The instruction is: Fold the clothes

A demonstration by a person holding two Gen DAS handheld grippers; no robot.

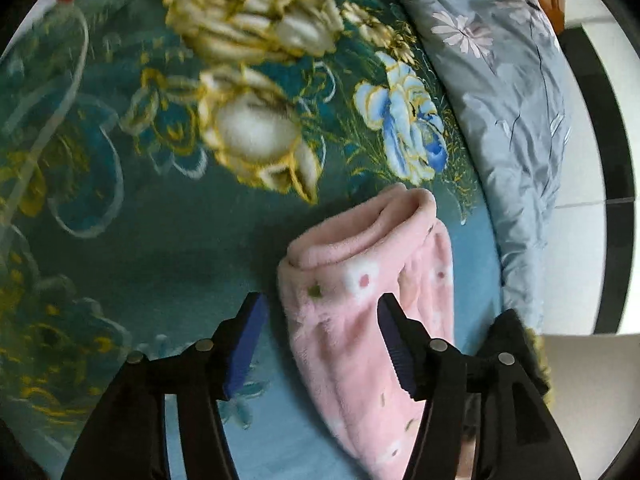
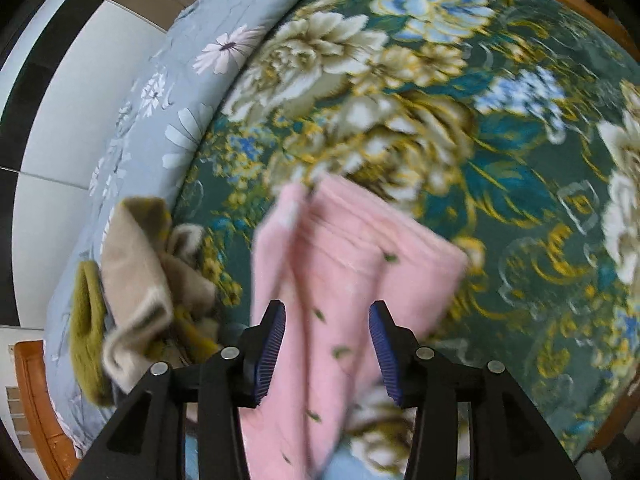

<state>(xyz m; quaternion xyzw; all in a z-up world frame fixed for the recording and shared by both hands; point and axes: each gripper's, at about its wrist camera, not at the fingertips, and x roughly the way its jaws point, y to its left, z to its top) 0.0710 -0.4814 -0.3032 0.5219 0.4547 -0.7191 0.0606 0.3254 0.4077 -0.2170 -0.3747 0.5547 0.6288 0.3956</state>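
Folded pink garment (image 1: 360, 300) on floral blanket (image 1: 160, 220), long axis toward camera

Pink garment (image 2: 352, 280) motion-blurred, lower end cut off at btm edge

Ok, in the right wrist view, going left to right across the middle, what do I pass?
Tiled floor → grey-blue floral quilt → olive and beige garment → folded pink garment → green floral blanket.
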